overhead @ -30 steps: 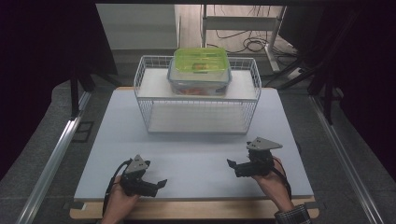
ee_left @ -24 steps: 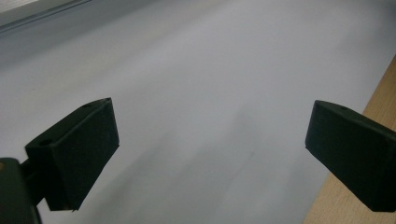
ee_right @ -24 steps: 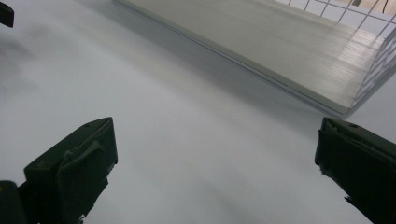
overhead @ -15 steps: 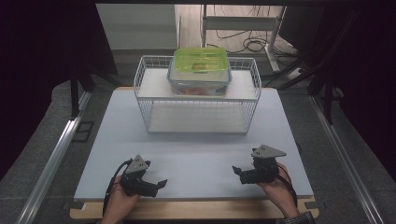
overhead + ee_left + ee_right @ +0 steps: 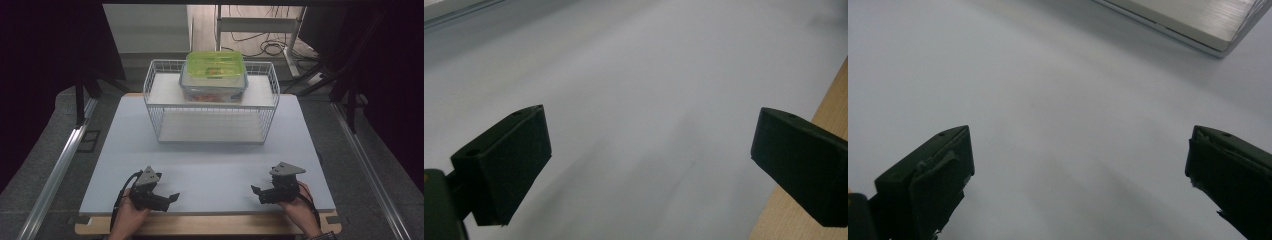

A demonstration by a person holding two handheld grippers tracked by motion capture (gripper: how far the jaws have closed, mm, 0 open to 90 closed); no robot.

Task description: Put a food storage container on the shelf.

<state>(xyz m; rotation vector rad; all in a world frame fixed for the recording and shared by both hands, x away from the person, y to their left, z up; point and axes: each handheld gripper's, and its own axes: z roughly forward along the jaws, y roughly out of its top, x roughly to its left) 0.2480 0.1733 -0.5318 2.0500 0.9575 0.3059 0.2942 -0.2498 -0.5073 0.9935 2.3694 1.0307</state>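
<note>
Both hand-held grippers sit low at the bottom of the high view: left hand-held gripper (image 5: 172,196) at lower left, right hand-held gripper (image 5: 255,190) at lower right, each w/ jaws spread wide & nothing between them. Both gripper views confirm it: just bare white surface (image 5: 215,165) between the black jaws.

Nearest thing to work on is the green-lidded box (image 5: 214,75), upper centre of the frame, resting on the top shelf of the white wire rack (image 5: 212,102). It's well apart from both grippers, w/ open surface between.

Risks, as I judge them:
- Box sits high inside the rack's raised wire rim; coming in low could catch a jaw on the wires & shove the whole rack back toward the far edge of the surface.
- Lid looks smooth plastic, so a one-sided pinch may slip or tip the box; contents (orange/red bits, can't tell what) could shift.
- Gripping the lid alone might pop it off instead of lifting the box.
- Trailing cable at lower left could drag during a long reach.
</note>
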